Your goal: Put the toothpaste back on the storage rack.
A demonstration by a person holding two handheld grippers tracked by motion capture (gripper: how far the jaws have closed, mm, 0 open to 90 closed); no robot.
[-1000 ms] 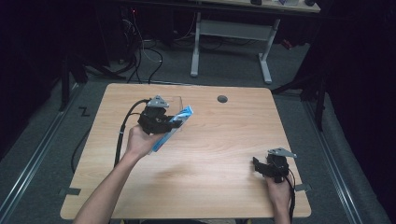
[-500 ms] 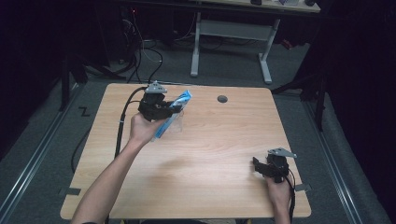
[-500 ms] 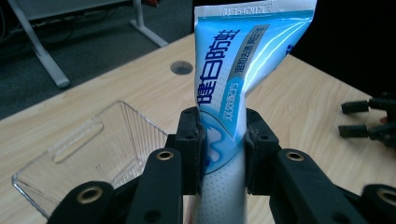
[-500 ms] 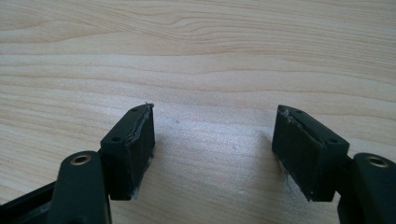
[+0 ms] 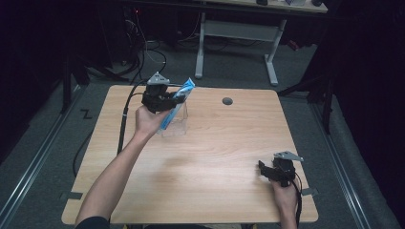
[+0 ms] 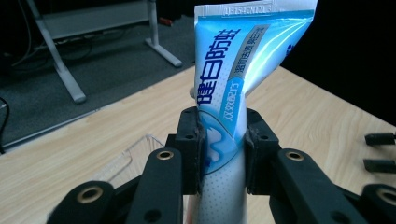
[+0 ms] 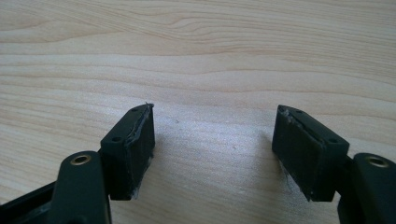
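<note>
1. Left gripper, upper left of the high view: jaws clamped on the waist of a blue toothpaste tube, crimped end up. Mid-body grip likely keeps the tube steady.
2. Tube hangs over a clear plastic container on the worktop; its lower end looks inside or just above, can't tell which. Probably lined up for dropping in.
3. Right gripper, lower right of the high view: jaws apart, nothing between, low over bare wood, well away. Seems parked, out of the way.

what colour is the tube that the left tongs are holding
The toothpaste tube is light blue and white with dark blue lettering, clearest in the left gripper view.
</note>
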